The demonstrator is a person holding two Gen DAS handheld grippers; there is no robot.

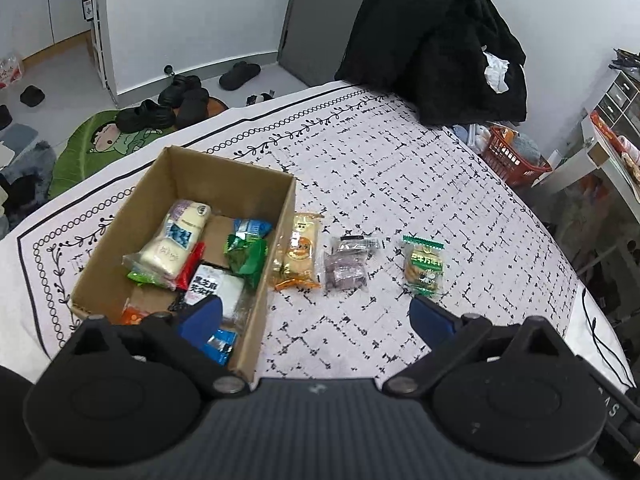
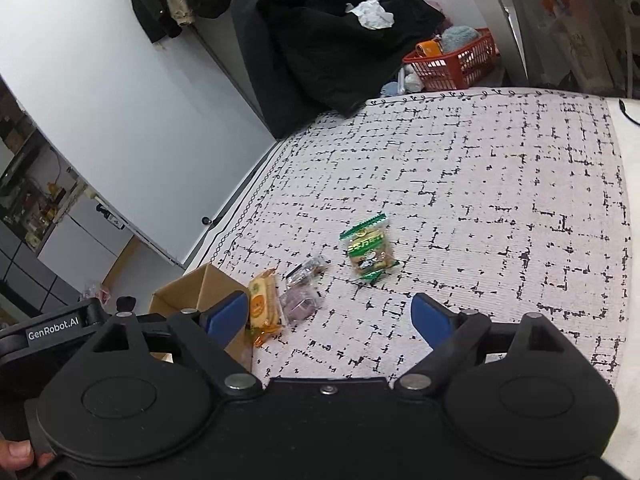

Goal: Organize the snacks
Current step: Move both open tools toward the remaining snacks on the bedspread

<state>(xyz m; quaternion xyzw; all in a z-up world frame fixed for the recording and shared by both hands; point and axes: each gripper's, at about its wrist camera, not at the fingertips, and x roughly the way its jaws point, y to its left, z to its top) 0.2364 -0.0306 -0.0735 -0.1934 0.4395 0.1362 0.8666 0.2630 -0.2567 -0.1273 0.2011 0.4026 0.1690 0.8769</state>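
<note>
so the green-edged clear cracker packet (image 2: 369, 251) lies loose on the patterned bench (image 2: 500, 200), straight ahead of the wide-open, empty right gripper (image 2: 330, 316), long axis pointing roughly away, well right of the brown cardboard box (image 2: 188, 292).

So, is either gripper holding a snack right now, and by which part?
Nothing is held. The left gripper and right gripper both have open, empty jaws above the tablecloth.

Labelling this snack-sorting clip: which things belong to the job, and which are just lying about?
Job:
cardboard box
orange cracker packet
purple snack packet
green biscuit packet

Lying about:
black coat
red basket
black shoes
</note>
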